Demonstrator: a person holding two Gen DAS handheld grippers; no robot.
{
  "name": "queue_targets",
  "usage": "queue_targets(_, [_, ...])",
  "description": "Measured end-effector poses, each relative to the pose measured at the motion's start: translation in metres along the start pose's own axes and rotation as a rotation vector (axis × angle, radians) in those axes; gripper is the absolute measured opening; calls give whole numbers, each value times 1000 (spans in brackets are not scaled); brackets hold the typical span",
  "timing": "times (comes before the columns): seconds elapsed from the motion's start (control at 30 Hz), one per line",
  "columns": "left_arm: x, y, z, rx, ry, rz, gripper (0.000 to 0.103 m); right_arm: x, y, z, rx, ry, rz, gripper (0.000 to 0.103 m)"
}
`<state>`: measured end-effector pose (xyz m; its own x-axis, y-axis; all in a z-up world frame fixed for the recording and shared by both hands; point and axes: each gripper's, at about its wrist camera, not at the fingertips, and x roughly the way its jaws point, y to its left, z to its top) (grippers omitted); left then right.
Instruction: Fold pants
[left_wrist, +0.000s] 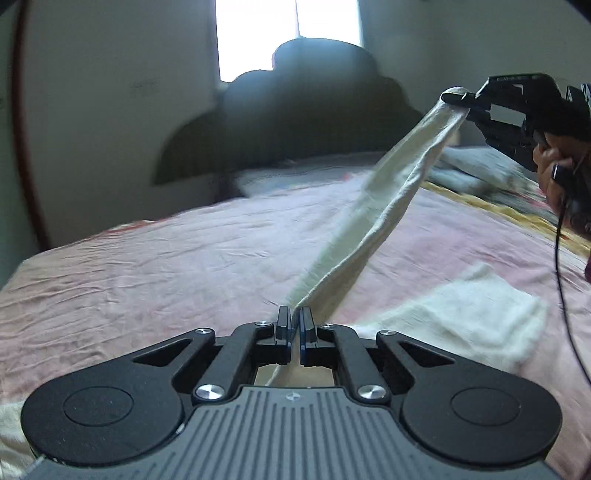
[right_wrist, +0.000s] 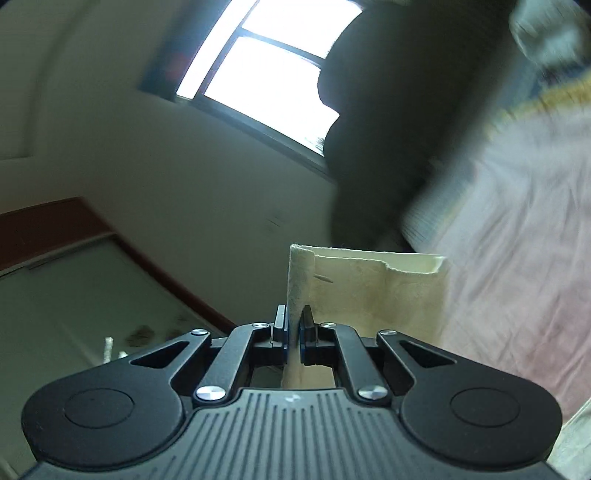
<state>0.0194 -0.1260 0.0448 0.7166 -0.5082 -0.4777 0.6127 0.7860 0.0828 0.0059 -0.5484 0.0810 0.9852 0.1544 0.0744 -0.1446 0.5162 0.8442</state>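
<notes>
Cream-white pants stretch in the air above the pink bed, from my left gripper up to my right gripper. My left gripper is shut on one end of the pants. My right gripper, held high at the right, is shut on the other end. In the right wrist view my right gripper pinches a folded edge of the pants, which stand up and to the right of the fingers. More cream cloth lies on the bed at the right.
A dark headboard stands at the far end of the bed under a bright window. Pillows and folded bedding lie at the far right. A hand holds the right gripper. A wooden door frame shows left.
</notes>
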Motion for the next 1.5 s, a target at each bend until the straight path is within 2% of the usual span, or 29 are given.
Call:
queue_targets(0.07, [3,-5,-10,4,96,-108,7,-33,-10,-8,14,-14,-71,5])
queue_targets(0.13, [15,-16,-28,20,196,-185,7,-67,-40,-22,63,-12,-232,5])
queue_targets(0.2, [26,-29,-45,65,261,-178,7,-97,-77,-39,144,-4,-393,5])
queue_targets(0.23, [29,-33,-50,67,282,-182,6,-111,-94,-47,205,-8,-442,6])
queue_targets(0.3, [32,-34,-51,48,290,-210,6,-131,-116,-60,289,-18,-482,6])
queue_targets(0.37, [28,-36,-46,56,273,-203,5,-139,-120,-66,290,-22,-502,6])
queue_targets(0.5, [13,-36,-39,90,232,-225,5,-142,-105,-61,231,-24,-496,6])
queue_targets(0.6, [8,-37,-46,116,244,-231,5,-157,-96,-66,192,-12,-515,6])
queue_targets(0.7, [8,-37,-56,126,265,-238,6,-160,-105,-69,193,7,-585,6])
queue_targets(0.73, [6,-36,-58,128,262,-238,7,-156,-111,-70,177,40,-620,7])
queue_targets(0.8, [-2,-33,-59,127,242,-223,23,-148,-117,-71,139,101,-670,7])
queue_targets(0.83, [-8,-28,-58,122,230,-214,26,-149,-113,-71,125,95,-679,7])
queue_targets(0.87, [-14,-22,-58,109,218,-196,37,-148,-106,-72,93,89,-702,8])
queue_targets(0.9, [-20,-15,-59,90,211,-170,46,-150,-99,-74,39,70,-743,12])
queue_targets(0.93, [-27,-6,-60,67,208,-147,49,-150,-85,-75,-25,28,-816,15])
queue_targets(1.0, [-37,12,-63,6,208,-99,51,-148,-52,-81,-199,-114,-981,17])
queue_targets(1.03, [-42,22,-63,-23,215,-75,51,-144,-34,-88,-296,-176,-1019,17])
queue_targets(1.07, [-47,31,-65,-47,218,-51,51,-138,-17,-96,-380,-195,-988,20])
queue_targets(1.1, [-53,38,-67,-64,217,-30,51,-127,-3,-105,-442,-156,-897,20])
queue_targets(1.13, [-57,44,-70,-76,218,-7,51,-112,8,-115,-479,-72,-785,20])
queue_targets(1.17, [-61,50,-74,-85,225,21,52,-91,17,-127,-506,53,-671,25])
queue_targets(1.23, [-70,61,-81,-95,238,91,52,-51,31,-160,-504,300,-464,27])
queue_targets(1.3, [-81,74,-91,-115,251,166,53,-21,35,-195,-454,500,-327,27])
queue_targets(1.37, [-95,94,-102,-157,261,239,54,2,30,-229,-452,683,-303,30])
queue_targets(1.4, [-104,106,-108,-185,262,280,55,10,26,-243,-472,738,-348,29])
queue_targets(1.43, [-114,120,-114,-218,261,325,55,14,28,-254,-515,743,-394,29])
queue_targets(1.5, [-136,149,-123,-310,252,425,56,17,53,-274,-633,720,-379,33])
